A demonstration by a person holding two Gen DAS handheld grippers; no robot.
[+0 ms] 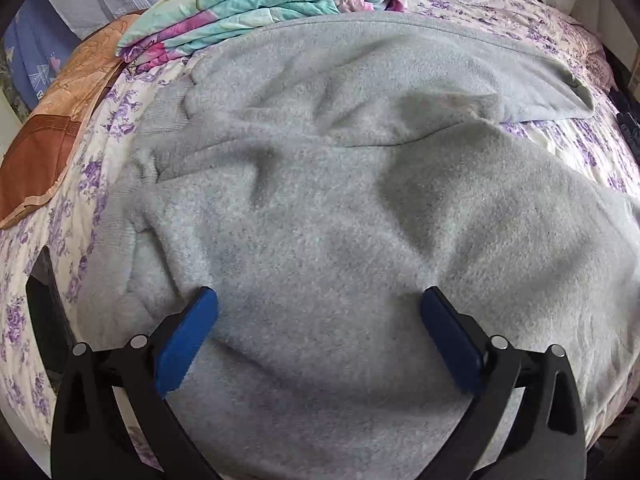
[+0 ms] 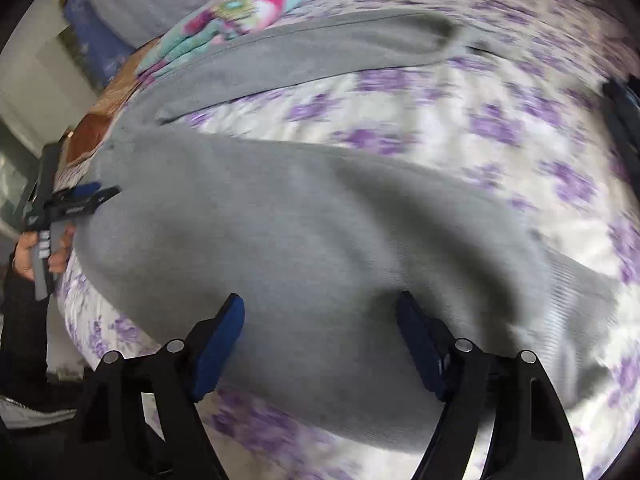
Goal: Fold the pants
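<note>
Over the grey pants (image 1: 320, 220), your left gripper (image 1: 319, 300) and right gripper (image 2: 320, 308) hang released; pinching only the top layer could drag wrinkles.

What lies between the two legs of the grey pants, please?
Bare floral bedsheet separates the grey pants' legs, clearest in the right wrist view.

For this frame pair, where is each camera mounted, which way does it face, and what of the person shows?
Left wrist: sits on the left gripper, looking forward and down over the gray pants toward the folded floral quilt; only its own open blue fingers show.
Right wrist: sits on the right gripper, blurred, facing along the nearer pant leg; shows its open fingers, plus the person's hand holding the left gripper at the left edge.
Shared: pants, quilt, purple-flowered bedspread.
</note>
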